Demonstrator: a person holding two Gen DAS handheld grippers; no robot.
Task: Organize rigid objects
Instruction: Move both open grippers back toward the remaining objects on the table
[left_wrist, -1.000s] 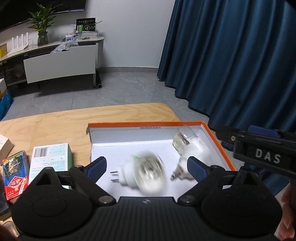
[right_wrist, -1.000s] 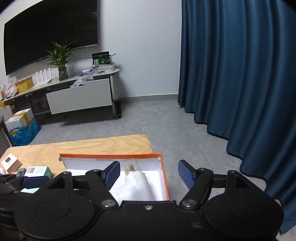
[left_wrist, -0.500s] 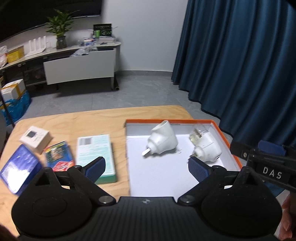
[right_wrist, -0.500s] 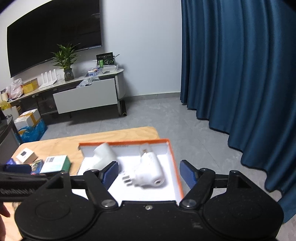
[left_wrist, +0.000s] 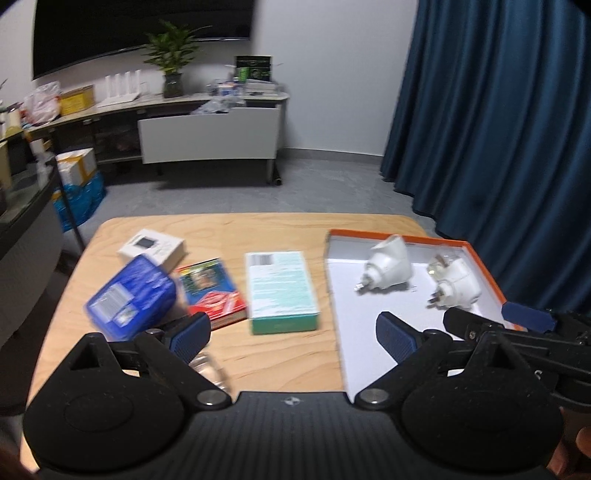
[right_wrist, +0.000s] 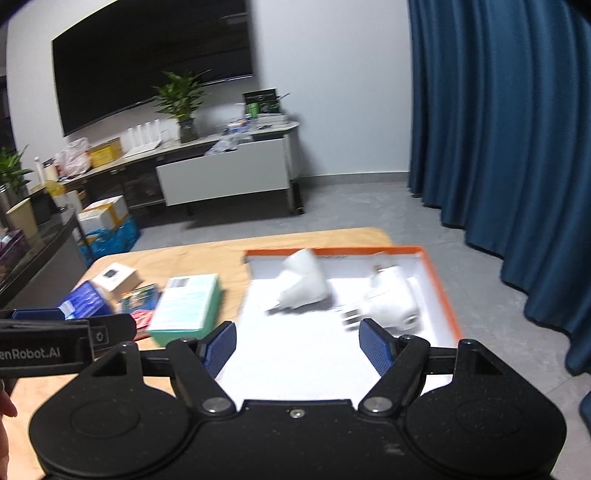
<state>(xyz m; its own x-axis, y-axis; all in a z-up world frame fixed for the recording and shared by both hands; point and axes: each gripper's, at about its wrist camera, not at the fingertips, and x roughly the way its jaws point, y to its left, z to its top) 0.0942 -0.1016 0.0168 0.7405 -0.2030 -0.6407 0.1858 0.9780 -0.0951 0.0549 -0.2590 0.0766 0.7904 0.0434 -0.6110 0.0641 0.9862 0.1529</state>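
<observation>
Since a second ago you pulled both grippers back from the orange-rimmed box (left_wrist: 484, 269), leaving two white plug-in devices (left_wrist: 388, 264) inside. Your left gripper (left_wrist: 293, 332) and right gripper (right_wrist: 297, 345) stood wide and empty, presumably ready for the boxes (left_wrist: 280, 291) on the table (left_wrist: 280, 358).

My left tool (left_wrist: 293, 332) tilts downward, its blue pads (left_wrist: 190, 331) spread wide with nothing between them. My right tool (right_wrist: 297, 341) tilts down likewise, its jaws having just opened further, empty. A fingertip (right_wrist: 5, 406), probably my left hand's, shows at the edge.
</observation>
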